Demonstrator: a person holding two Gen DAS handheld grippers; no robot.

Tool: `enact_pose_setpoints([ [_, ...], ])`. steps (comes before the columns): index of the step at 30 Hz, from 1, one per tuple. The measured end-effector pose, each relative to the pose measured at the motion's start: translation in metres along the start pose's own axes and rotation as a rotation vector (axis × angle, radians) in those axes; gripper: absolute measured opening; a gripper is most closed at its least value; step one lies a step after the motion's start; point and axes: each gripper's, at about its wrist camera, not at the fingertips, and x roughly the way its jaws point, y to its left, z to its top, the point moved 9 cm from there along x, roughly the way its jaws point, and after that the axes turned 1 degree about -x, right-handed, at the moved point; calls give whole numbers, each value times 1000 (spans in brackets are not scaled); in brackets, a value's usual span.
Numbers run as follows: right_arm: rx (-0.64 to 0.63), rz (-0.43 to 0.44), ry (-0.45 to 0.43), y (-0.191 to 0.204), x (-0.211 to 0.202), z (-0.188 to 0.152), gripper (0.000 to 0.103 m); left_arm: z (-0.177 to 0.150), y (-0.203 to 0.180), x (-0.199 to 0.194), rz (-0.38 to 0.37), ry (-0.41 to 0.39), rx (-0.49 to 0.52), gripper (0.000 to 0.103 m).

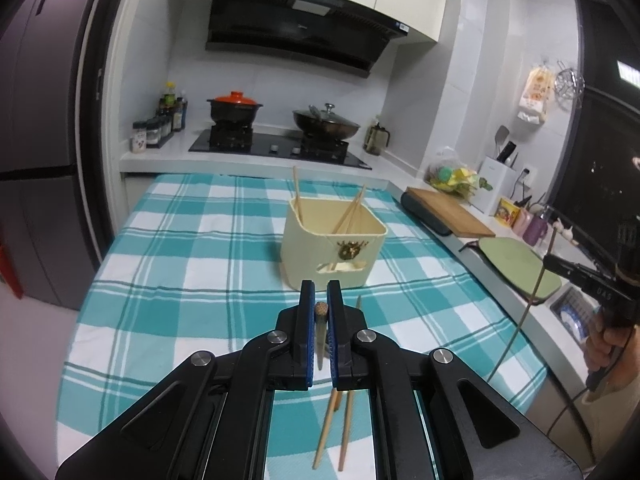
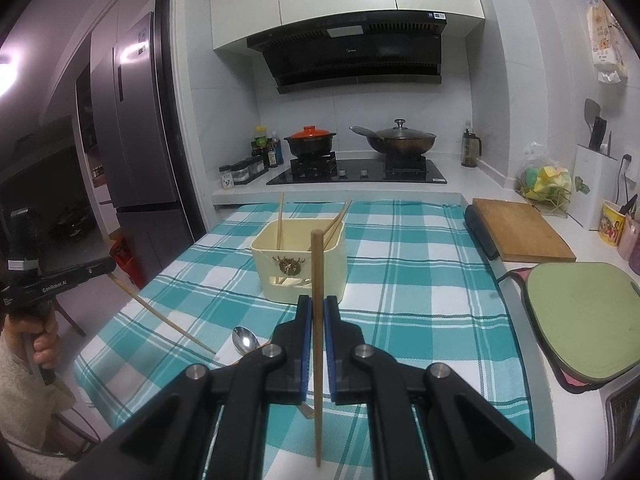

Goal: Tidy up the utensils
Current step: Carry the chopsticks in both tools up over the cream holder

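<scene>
A: Step? Cream holder point(image 2: 299, 264) on the checked counter point(image 2: 420, 280), at 12 o'clock from both grippers, some chopsticks already inside.
B: Carry. Right gripper point(image 2: 318, 308) pinches a chopstick point(image 2: 318, 320) upright; left gripper point(image 1: 320, 296) clamps another chopstick point(image 1: 321, 332), end-on.
A: Next?
B: Probably lift over the rim, release. Spoon point(image 2: 245, 339) and two chopsticks point(image 1: 334, 428) still loose.

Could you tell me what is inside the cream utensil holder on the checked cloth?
Several wooden chopsticks lean inside the cream holder, their tips rising above its rim. Its walls hide the bottom, apart from chopstick ends showing through the front slot.
</scene>
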Motion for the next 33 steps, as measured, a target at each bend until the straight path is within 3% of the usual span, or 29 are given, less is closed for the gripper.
enact_pose_setpoints([
  [9, 21, 3, -31, 0, -4, 10, 6, 34, -5, -26, -19, -59, 6, 4],
  [21, 59, 42, -62, -2, 15, 48, 6, 97, -8, -39, -9, -93, 63, 4],
  [26, 21, 51, -76, 5, 32, 74, 6, 134, -12, -37, 4, -132, 99, 4],
  [33, -26, 60, -161, 12, 55, 132, 6, 190, -19, -14, 29, -180, 145, 4],
])
